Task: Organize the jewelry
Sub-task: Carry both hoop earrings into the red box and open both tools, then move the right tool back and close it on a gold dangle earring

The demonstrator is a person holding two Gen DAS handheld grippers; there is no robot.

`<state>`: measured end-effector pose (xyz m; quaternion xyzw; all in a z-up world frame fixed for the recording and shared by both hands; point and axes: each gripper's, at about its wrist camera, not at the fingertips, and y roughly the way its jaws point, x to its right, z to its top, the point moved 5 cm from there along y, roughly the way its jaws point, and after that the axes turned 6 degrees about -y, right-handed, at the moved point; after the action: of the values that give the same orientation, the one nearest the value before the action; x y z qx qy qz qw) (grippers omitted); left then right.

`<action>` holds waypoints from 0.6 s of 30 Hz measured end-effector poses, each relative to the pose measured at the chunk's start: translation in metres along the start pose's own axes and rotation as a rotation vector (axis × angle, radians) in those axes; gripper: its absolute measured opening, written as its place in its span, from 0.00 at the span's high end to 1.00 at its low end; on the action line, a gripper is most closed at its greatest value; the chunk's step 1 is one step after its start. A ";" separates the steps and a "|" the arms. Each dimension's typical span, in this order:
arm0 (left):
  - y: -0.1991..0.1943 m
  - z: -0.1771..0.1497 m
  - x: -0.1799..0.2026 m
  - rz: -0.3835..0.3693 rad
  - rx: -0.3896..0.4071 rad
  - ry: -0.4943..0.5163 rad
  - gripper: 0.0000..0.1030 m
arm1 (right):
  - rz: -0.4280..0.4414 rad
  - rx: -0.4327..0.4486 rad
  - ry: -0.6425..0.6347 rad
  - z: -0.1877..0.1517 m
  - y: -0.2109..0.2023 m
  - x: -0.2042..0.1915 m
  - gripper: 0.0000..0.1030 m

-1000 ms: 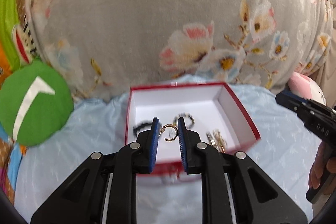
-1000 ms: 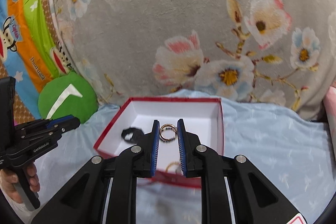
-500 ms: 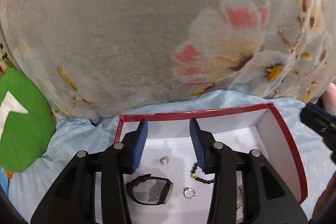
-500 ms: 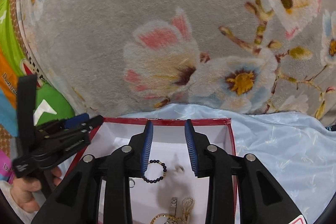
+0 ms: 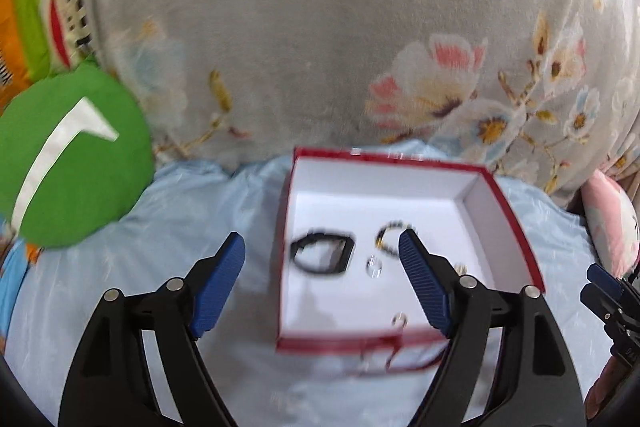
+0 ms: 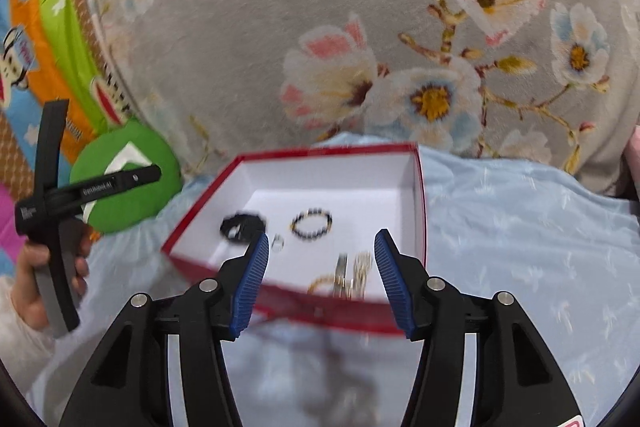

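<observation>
A red box (image 5: 384,157) with a white inside sits on the pale blue cloth. In it lie a black band (image 5: 320,255), a dark bead bracelet (image 5: 394,239) and two small rings (image 5: 374,265). My left gripper (image 5: 322,247) hovers at the box's near left corner, jaws opening wide, nothing between the pads. In the right wrist view the box (image 6: 332,150) also holds a heap of gold pieces (image 6: 348,277) beside the bead bracelet (image 6: 312,225). My right gripper (image 6: 322,241) hangs over the near rim, jaws opening and empty.
A grey flowered blanket (image 5: 320,27) rises just behind the box. A round green cushion (image 5: 68,163) lies to the left. A hand (image 6: 28,287) holds the left gripper (image 6: 148,175) at the left edge of the right wrist view. The blue cloth (image 6: 520,227) spreads to the right.
Each gripper held a gold ring a second ago. Both let go over the box, their jaws widened, and both have drawn back from it; the rings now lie inside.
</observation>
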<state>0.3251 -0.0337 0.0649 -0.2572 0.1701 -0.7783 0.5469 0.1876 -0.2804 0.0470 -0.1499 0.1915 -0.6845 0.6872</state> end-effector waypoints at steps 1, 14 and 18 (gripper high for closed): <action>-0.007 -0.015 -0.004 0.013 -0.023 0.007 0.25 | 0.000 -0.016 -0.007 -0.011 -0.006 -0.005 0.47; -0.042 -0.177 -0.036 0.144 -0.277 0.064 0.26 | 0.091 -0.290 -0.046 -0.150 -0.012 -0.091 0.47; -0.053 -0.191 -0.041 0.172 -0.269 0.053 0.26 | 0.100 -0.336 -0.063 -0.167 0.001 -0.113 0.47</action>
<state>0.1833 0.0196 -0.0697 -0.2922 0.3087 -0.7054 0.5672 0.1119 -0.1584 -0.0942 -0.2745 0.2889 -0.6028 0.6913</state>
